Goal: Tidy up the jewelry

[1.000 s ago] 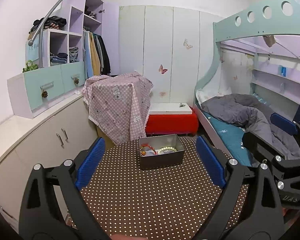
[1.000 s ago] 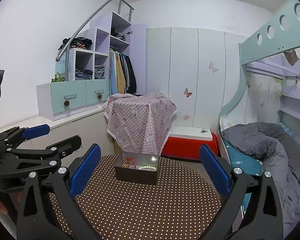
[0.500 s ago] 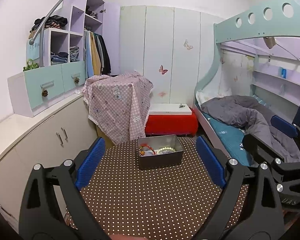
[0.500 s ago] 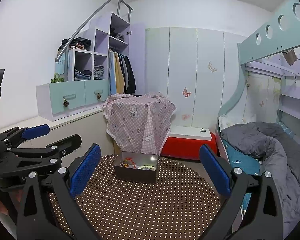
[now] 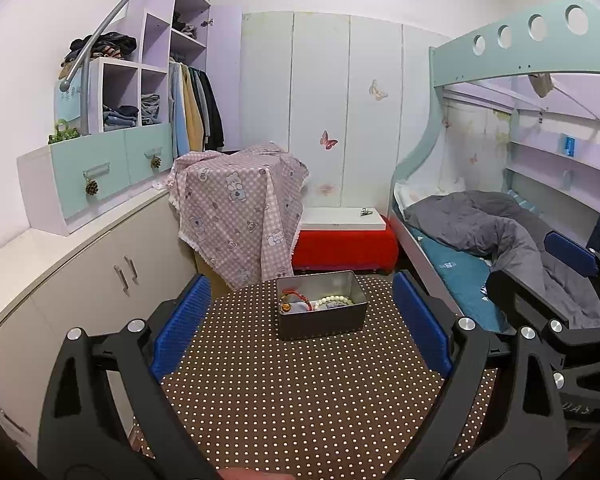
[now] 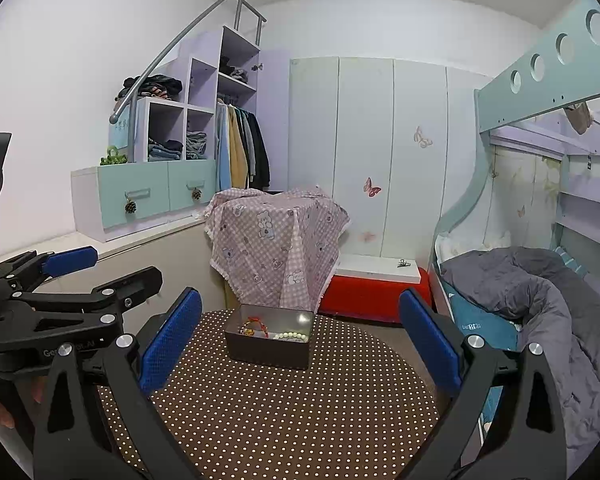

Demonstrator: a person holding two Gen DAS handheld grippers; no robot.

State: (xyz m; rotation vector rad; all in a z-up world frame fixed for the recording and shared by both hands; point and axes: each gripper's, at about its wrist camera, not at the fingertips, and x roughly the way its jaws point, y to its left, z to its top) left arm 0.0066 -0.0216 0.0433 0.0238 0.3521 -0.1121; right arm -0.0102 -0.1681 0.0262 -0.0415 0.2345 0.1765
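A grey metal tin [image 5: 322,316] stands at the far side of a round table with a brown dotted cloth [image 5: 300,392]. In the tin lie a red string bracelet [image 5: 296,300] and a pale bead bracelet [image 5: 334,301]. The tin also shows in the right wrist view [image 6: 269,344], with the red bracelet [image 6: 255,326] and the beads [image 6: 290,335]. My left gripper [image 5: 300,332] is open and empty, short of the tin. My right gripper [image 6: 300,340] is open and empty, also short of the tin. Each gripper shows at the edge of the other's view.
A stand draped in pink checked cloth [image 5: 240,204] is behind the table. A red bench with a white top [image 5: 342,236] stands by the wardrobe. A bunk bed with a grey duvet [image 5: 500,232] is at the right, white cabinets [image 5: 80,280] at the left.
Both views have shifted slightly; the tin sits a little lower and to the left in them. Both grippers stay open and empty.
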